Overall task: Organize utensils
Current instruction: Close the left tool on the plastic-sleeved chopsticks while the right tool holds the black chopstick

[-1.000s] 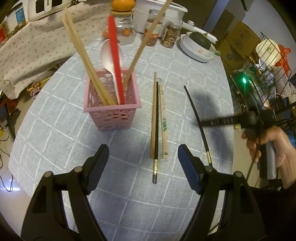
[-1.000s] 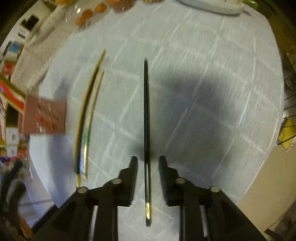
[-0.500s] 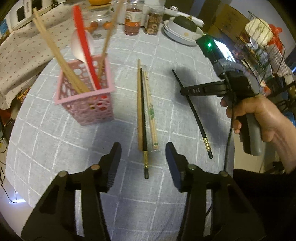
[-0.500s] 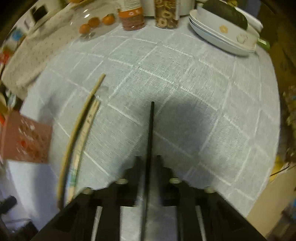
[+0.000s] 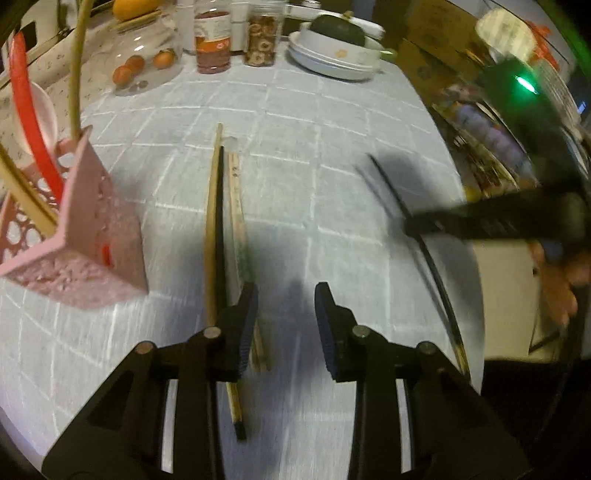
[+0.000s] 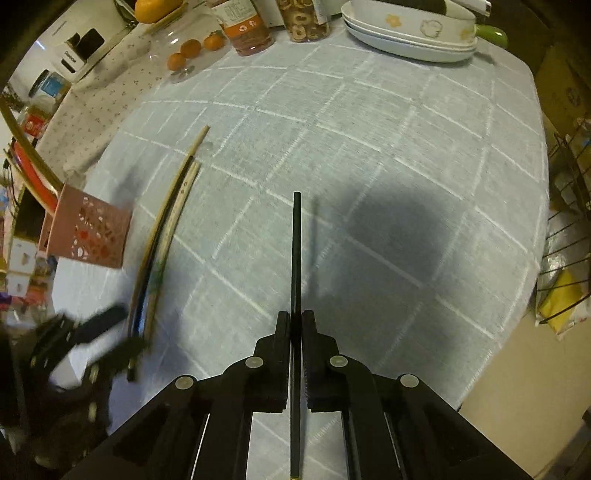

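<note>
Three chopsticks (image 5: 221, 236) lie beside pink basket (image 5: 92, 254).

A round table (image 6: 406, 147) fills both views under a pale grey-blue cloth with a white grid — dim, warm light leaves a broad soft shadow on it. Along its far edge stand jars (image 6: 243, 22), a glass dome over small oranges (image 6: 184, 48) and stacked white dishes (image 6: 410, 37). A floral cloth (image 6: 99, 107) drapes the furniture on the left; a wire rack (image 6: 569, 229) stands on the right.
</note>
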Motion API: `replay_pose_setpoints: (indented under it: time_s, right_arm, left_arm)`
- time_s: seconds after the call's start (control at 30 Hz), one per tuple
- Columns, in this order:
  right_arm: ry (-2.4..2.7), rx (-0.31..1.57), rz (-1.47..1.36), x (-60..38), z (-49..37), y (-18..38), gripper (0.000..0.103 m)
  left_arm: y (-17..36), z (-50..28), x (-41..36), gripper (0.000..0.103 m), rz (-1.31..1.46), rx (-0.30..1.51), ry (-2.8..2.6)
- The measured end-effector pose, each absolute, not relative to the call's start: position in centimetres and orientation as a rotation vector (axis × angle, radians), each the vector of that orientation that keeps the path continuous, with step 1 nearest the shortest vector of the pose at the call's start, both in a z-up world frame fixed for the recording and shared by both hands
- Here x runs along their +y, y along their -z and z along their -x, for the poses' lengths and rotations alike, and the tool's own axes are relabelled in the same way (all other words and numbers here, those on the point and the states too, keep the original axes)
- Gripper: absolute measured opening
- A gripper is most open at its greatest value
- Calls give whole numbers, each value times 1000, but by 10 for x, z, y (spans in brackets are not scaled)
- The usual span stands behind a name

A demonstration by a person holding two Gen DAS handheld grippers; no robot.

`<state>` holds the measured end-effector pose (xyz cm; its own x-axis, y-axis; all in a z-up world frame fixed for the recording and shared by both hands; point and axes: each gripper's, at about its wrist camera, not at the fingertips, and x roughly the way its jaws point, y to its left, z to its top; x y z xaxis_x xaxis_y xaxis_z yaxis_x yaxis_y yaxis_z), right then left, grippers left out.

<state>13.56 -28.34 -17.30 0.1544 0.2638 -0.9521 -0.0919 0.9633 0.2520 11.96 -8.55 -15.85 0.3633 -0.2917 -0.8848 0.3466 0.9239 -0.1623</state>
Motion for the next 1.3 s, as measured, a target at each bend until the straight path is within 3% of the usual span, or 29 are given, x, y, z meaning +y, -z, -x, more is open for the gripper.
replay_pose_setpoints:
  time_s: [0.6,0.73,0.93,1.1,1.3]
  right_arm:
    - [-292,1380,-230,-289,-148,170,6]
    - [-278,1389,-247,-289,-151,174,6]
    - [-254,1411,-257,-297,-149,181,6]
    - [-259,1408,-261,-297,-148,179,6]
    - [-254,1406,-254,-298,-148,178,6]
  left_arm:
    - [184,-161,-93,34,11,1092,274]
    - [184,-156,-95,18,-20,1141,281]
    - [181,-140,-102,18,-34,1277,355]
    - [179,-152,-108,29,-52,1228,341]
    - [184,-172,-120,30,-77,1181,296]
